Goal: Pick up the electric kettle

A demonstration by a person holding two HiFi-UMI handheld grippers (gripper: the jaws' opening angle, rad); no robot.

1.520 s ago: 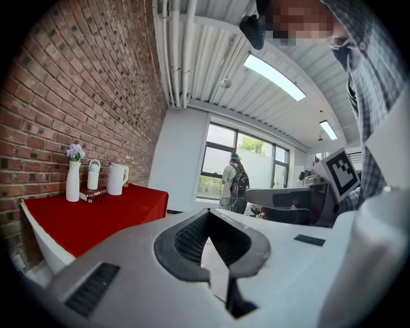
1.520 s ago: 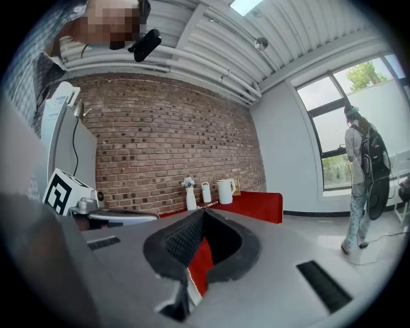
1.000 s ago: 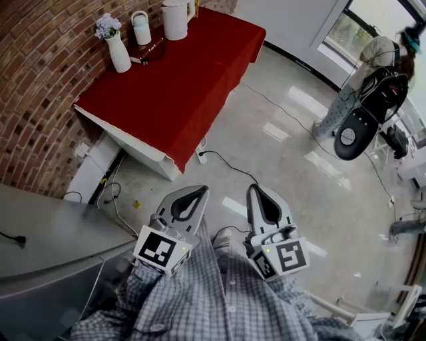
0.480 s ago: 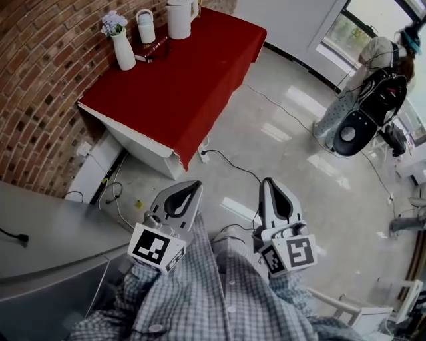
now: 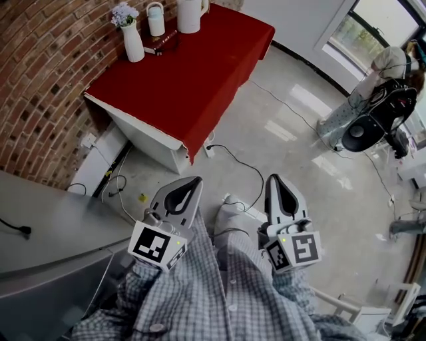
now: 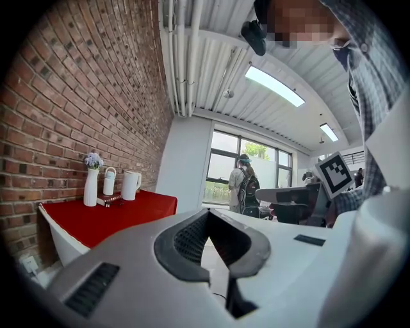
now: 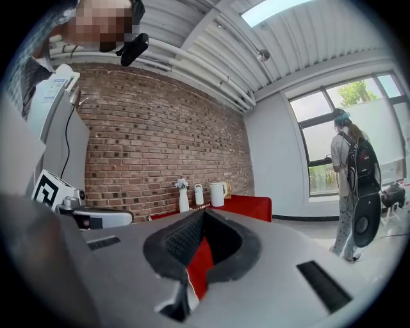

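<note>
A brick wall [image 5: 46,80] ran along the left of the room, and a pale glossy floor [image 5: 293,153] spread out to the right. A power cable [image 5: 236,160] trailed across the floor. Against the wall stood the table [image 5: 193,73], covered in a red cloth. At its far end stood the electric kettle [image 5: 189,14], white and upright, partly cut off by the top edge of the head view. Left of it stood a small white flask [image 5: 156,18], then a white vase [image 5: 133,41] with pale flowers. A dark red flat thing [image 5: 160,41], possibly a book, lay just in front of the flask. Far to the right a person with a backpack [image 5: 386,73] stood by the window.

The left gripper [image 5: 193,183] and the right gripper [image 5: 275,183] were held close to the wearer's checked shirt [image 5: 226,293]. Both pointed roughly level, toward the table. Each gripper's own view showed its jaws pressed together at the tips with nothing between them.

The task looked barely begun. The kettle sat untouched, well apart from both grippers, with open floor and most of the table between. Still to do, as I judged it, were walking up to the far end, spreading one pair of jaws, closing them on the kettle and lifting. Its handle seemed to face right, though it was too small to be sure.
</note>
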